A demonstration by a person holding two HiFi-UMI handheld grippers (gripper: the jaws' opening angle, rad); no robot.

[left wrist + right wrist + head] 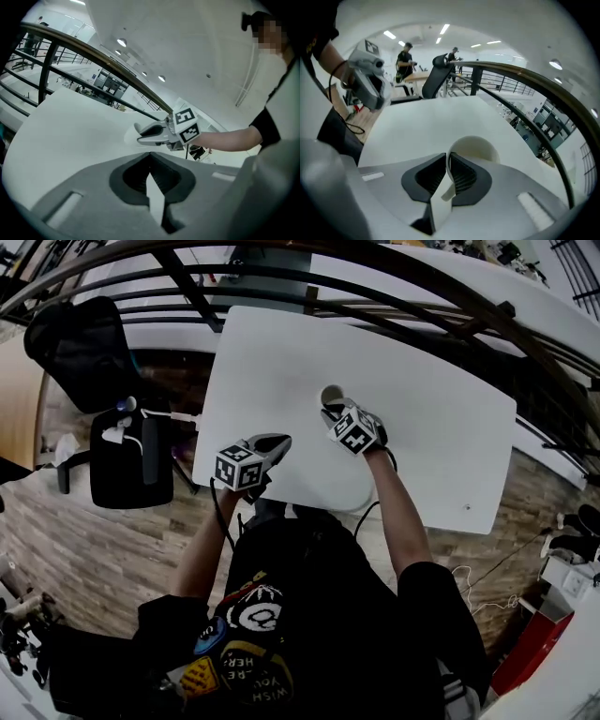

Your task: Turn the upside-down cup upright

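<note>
A small white cup [332,395] is on the white table [441,446], its dark mouth turned up toward the head view. My right gripper [331,412] comes at it from the near side. In the right gripper view the right gripper [447,157] is shut on the wall of the cup [476,147], one pad inside the rim and one outside. My left gripper [277,441] hovers over the table's near edge, to the left of the cup and apart from it. In its own view the left gripper [150,159] is shut with nothing between the pads, facing the right gripper [140,135].
A dark curved railing [281,277] runs behind the table. Left of the table stand a black office chair [80,348] and a black seat [131,465] with white cables. A red box [527,654] sits at the right. People [405,58] stand far off.
</note>
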